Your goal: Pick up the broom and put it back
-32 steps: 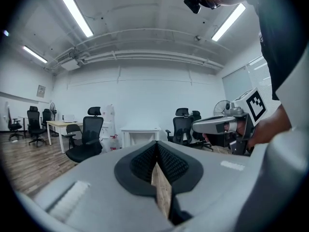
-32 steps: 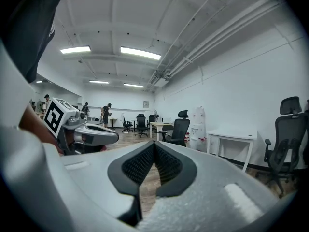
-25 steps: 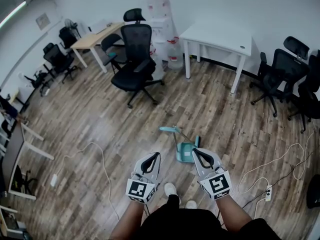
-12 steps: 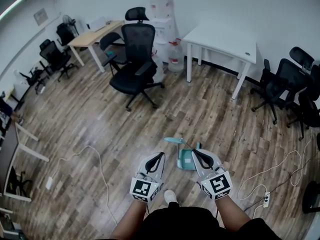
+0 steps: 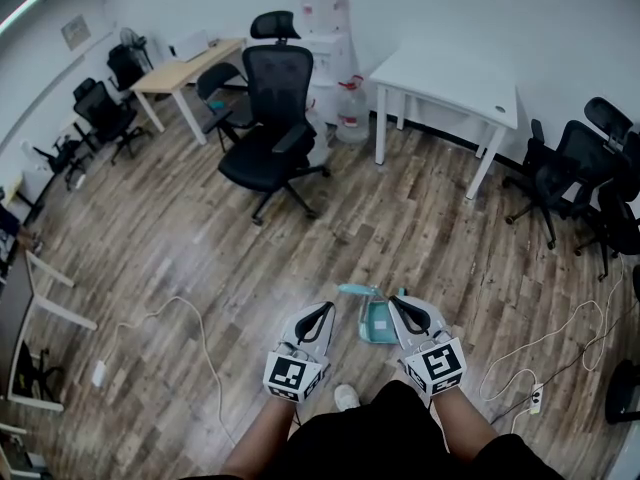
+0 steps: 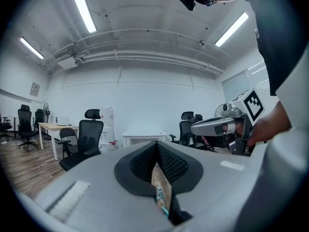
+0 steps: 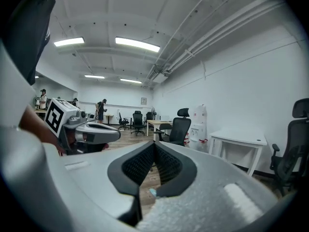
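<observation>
A teal broom head [image 5: 355, 290] lies on the wooden floor with its thin handle running over a teal dustpan [image 5: 377, 320]. Both sit between and just ahead of my two grippers in the head view. My left gripper [image 5: 322, 311] hangs to the left of them, jaws together and holding nothing. My right gripper [image 5: 396, 303] is at the dustpan's right edge, also shut and empty. In the left gripper view the left gripper [image 6: 156, 145] points level into the room, with the right gripper [image 6: 227, 126] beside it. The right gripper view shows the right gripper [image 7: 154, 144] closed, and the left gripper [image 7: 91, 131] at its left.
A black office chair [image 5: 272, 128] stands ahead, a white table [image 5: 450, 78] behind right, more chairs [image 5: 560, 158] at the right wall. Water bottles [image 5: 325, 28] stand by the wall. White cables [image 5: 190, 313] and a power strip [image 5: 533, 398] lie on the floor. A shoe [image 5: 345, 397] is below.
The person has walked forward, and both grippers came closer to the broom and dustpan. These now lie right between the gripper tips. Both jaws stayed closed.
</observation>
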Tool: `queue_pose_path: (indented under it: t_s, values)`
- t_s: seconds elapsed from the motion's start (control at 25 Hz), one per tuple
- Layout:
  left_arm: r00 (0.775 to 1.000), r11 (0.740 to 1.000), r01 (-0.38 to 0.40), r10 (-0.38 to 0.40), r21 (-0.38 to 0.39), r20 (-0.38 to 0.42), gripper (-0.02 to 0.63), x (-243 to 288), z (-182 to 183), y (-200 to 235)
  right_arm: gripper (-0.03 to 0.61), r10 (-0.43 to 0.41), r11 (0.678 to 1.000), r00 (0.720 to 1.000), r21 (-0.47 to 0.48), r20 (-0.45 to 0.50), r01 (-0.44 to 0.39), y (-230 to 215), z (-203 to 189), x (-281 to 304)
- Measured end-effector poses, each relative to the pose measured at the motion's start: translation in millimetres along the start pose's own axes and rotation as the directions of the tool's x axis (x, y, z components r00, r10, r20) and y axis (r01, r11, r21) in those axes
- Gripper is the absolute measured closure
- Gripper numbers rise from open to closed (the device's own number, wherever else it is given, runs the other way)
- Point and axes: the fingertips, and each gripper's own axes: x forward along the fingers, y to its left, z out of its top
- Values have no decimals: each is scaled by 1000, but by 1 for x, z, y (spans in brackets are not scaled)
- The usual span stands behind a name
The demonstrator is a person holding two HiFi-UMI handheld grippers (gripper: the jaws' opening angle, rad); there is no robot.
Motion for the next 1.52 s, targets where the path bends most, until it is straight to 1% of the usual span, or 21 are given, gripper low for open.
queue_pose_path:
  t_s: [0.2, 0.36, 0.52, 0.72, 0.84, 0.96, 1.12, 1.24, 1.4, 1.52]
  values:
    - [1000, 997, 3, -3, -75, 1, 595, 10, -5, 8, 575, 21, 1000, 999, -14, -38, -22, -8, -11, 12]
    - [1000, 996, -20, 18, -91, -23, 594, 22, -17, 11, 575, 55, 998, 996, -22, -74, -56, -17, -23, 19]
    - [996, 994, -47, 40, -100, -76, 594, 32, -37, 10, 575, 78, 996, 989, -30, -126, -83, -28, -40, 23]
    - [989, 982, -111, 95, -152, -111, 594, 37, -57, 27, 575, 163, 984, 971, -38, -174, -172, -29, -69, 32]
    - [982, 980, -134, 112, -146, -149, 594, 39, -71, 31, 575, 198, 974, 954, -59, -226, -217, -30, -88, 37]
    - [971, 978, -154, 123, -143, -207, 594, 36, -87, 28, 575, 221, 964, 932, -80, -287, -254, -27, -112, 39]
    - [961, 982, -160, 131, -103, -244, 594, 37, -104, 31, 574, 235, 954, 899, -90, -369, -286, -30, -144, 44]
    - [956, 982, -162, 131, -99, -264, 594, 40, -111, 30, 528, 260, 947, 869, -67, -420, -316, -29, -168, 48]
    - [949, 968, -197, 148, -158, -278, 594, 44, -122, 29, 484, 276, 938, 840, -59, -467, -342, -26, -198, 53]
    - [941, 959, -225, 168, -174, -292, 594, 42, -130, 27, 453, 291, 926, 819, -71, -495, -372, -21, -219, 61]
